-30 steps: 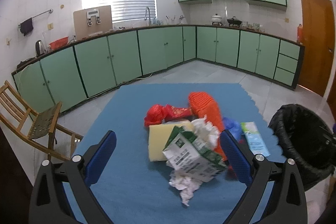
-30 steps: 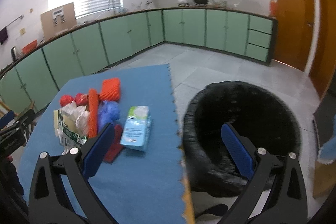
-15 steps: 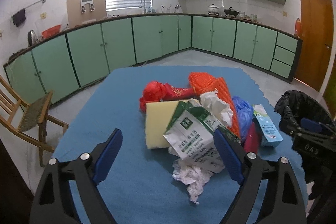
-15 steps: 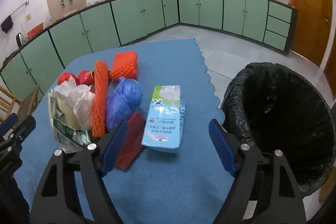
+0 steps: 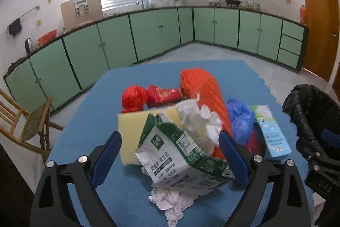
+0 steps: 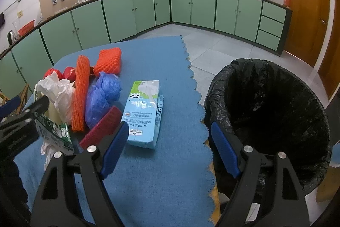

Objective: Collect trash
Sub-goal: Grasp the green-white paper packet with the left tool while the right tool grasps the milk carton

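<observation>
A pile of trash lies on a blue mat. My left gripper is open, its jaws either side of a crumpled green-and-white carton with white tissue on it and a yellow sponge behind. My right gripper is open and empty above the mat's edge, just short of a light blue milk carton. Orange foam netting, a blue bag and red wrappers lie in the pile. A black-lined trash bin stands to the right.
Green kitchen cabinets run along the far walls. A wooden chair stands left of the mat. A brown door is at the right. Grey tiled floor lies beyond the mat.
My left gripper has moved closer to the pile, so the green carton now sits between its jaws. My right gripper has swung left from the bin toward the milk carton.
</observation>
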### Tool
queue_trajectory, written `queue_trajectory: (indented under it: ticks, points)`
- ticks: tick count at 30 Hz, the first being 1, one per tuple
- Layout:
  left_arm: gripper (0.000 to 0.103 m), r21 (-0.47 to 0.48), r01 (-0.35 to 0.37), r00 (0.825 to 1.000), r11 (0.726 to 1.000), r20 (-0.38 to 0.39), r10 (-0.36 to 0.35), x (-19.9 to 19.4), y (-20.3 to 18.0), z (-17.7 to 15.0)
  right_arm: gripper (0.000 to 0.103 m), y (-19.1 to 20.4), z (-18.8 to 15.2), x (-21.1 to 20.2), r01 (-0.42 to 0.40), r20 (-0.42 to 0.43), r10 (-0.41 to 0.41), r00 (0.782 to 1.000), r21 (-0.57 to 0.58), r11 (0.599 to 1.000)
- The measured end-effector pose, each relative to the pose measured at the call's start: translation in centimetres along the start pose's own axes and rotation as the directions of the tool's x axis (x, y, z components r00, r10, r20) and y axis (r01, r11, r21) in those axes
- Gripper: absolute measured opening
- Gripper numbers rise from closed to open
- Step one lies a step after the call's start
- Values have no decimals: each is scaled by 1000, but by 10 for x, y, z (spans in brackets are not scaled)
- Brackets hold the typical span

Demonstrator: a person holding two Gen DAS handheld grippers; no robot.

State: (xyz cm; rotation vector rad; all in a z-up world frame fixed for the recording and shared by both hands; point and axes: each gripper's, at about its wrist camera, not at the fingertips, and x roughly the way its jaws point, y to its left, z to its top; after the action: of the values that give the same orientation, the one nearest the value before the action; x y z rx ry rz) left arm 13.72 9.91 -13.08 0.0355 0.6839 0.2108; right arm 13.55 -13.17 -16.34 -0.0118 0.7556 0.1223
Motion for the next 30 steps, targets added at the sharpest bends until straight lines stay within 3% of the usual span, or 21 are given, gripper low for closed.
queue_trajectory:
  ticks: [8,18,23,27,30]
  points:
    - [91,-51,-4,998,999,-64,1,-2,29,-18,80,7,-3,3,-17,-7,17,1000,-10,1000]
    - [87,-119,84,983,989,-151,-102,-1,50,-47,80,22,-7,10,-37,-24,36,999,-41,999]
    - [51,-154,171,964,973,-176,-197,6,53,-53,80,24,-7,17,-30,-35,28,999,-45,999]
    - [46,-163,164,963,973,-188,-194,8,52,-58,80,27,-5,28,-14,-43,12,999,-47,999]
    - [35,-164,172,963,971,-179,-201,7,53,-60,80,32,-7,39,12,-63,-16,998,-75,997]
